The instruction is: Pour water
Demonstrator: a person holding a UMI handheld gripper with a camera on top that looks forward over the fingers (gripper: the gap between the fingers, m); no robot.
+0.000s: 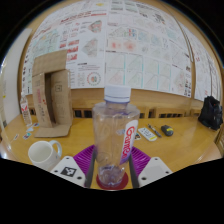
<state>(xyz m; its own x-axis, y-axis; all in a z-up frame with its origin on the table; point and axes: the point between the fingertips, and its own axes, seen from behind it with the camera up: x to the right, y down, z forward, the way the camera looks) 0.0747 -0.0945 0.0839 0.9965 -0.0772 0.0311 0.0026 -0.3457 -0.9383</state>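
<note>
A clear plastic water bottle (115, 135) with a white cap and a red-lettered label stands upright between my fingers. My gripper (112, 172) is shut on its lower part, and both purple pads (84, 158) press on its sides. The bottle's base shows a reddish ring low between the fingers. A white cup (43, 153) stands on the wooden table (180, 148), to the left of the fingers and a little ahead of them.
An open cardboard box (50, 95) stands at the back left of the table. A small white device (148, 133) and a dark object (167, 130) lie beyond the bottle to the right. A black bag (210, 112) sits at the far right. Paper sheets cover the wall (120, 45).
</note>
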